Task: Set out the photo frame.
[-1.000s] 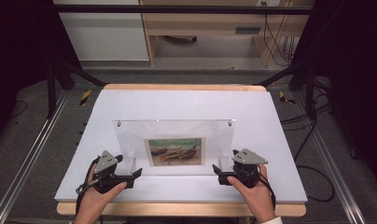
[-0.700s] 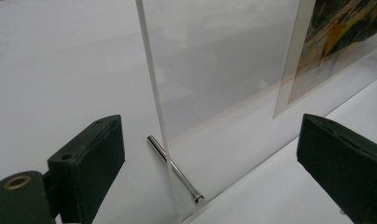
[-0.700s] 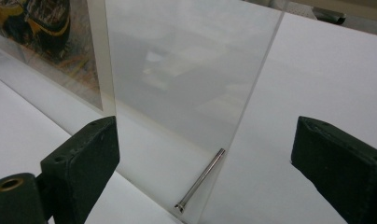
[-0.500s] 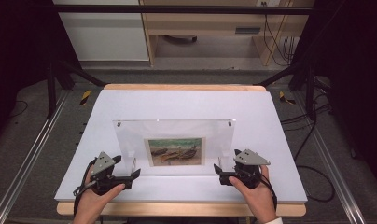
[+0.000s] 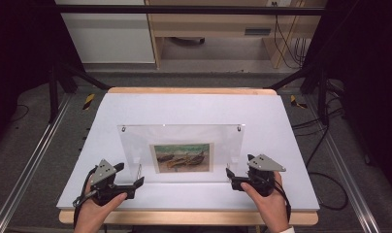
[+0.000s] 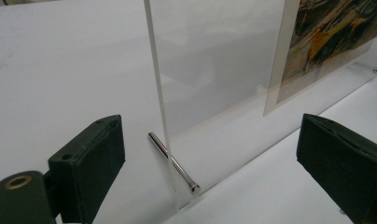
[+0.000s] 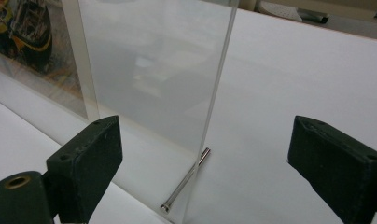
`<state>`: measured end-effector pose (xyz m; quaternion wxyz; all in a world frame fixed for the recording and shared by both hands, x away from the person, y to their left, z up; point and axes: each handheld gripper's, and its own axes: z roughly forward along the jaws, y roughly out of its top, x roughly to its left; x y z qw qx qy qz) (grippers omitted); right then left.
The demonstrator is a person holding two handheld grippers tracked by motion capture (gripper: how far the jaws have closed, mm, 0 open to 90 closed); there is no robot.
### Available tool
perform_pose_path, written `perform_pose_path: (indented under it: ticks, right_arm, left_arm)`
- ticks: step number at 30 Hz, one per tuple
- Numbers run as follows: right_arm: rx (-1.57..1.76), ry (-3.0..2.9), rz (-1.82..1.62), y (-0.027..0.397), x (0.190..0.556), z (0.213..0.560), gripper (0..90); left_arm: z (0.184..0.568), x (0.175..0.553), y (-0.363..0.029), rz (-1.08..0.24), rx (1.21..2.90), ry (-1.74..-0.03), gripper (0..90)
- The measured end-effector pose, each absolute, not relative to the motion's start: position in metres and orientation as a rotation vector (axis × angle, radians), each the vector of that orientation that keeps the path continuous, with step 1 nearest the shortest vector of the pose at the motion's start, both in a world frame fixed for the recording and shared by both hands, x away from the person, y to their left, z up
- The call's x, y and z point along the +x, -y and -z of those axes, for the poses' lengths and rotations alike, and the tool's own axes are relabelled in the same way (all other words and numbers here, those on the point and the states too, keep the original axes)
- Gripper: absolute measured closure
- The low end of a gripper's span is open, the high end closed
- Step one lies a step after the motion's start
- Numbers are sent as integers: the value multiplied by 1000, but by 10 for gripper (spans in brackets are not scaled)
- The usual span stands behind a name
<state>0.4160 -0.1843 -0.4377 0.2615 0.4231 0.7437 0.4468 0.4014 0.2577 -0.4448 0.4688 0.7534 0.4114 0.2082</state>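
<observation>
Both grippers, left gripper and right gripper, are sitting spread wide beside the clear frame, which is holding a boat picture.

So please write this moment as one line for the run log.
left gripper: open, at frame's left edge | right gripper: open, at right edge | acrylic photo frame: upright on table, not gripped

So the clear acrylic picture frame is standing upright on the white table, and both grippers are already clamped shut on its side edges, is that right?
Not quite. The clear acrylic picture frame does stand upright on the white table, but both gripper views show the left gripper and right gripper open, jaws wide apart on either side of an edge, not touching it.
</observation>
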Motion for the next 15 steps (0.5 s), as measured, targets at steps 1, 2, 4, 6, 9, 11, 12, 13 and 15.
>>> perform_pose_path:
  ticks: [1,2,4,6,9,11,12,13,15]
  right_arm:
    - [1142,-2009,-1207,185,416,437,102]
    - [1143,-2008,-1207,186,415,437,101]
    - [1147,-2005,-1210,187,414,436,102]
    - [1150,-2000,-1211,188,414,436,102]
    - [1156,-1993,-1211,191,412,435,101]
    - [1161,-1985,-1211,194,411,434,102]
    - [1162,-1983,-1208,195,410,433,101]
    - [1167,-1981,-1211,197,409,433,102]
    - [1173,-1974,-1212,200,408,433,102]
  left_arm:
    - [444,401,-258,-513,1843,-1010,73]
    - [443,400,-259,-516,1838,-1011,73]
    - [442,400,-261,-525,1831,-1012,73]
    - [441,399,-262,-531,1826,-1014,73]
    - [439,398,-265,-527,1821,-1017,73]
    - [438,397,-267,-529,1812,-1019,73]
    - [437,396,-268,-531,1811,-1018,73]
    - [436,396,-269,-534,1809,-1017,73]
    - [436,395,-271,-533,1803,-1016,73]
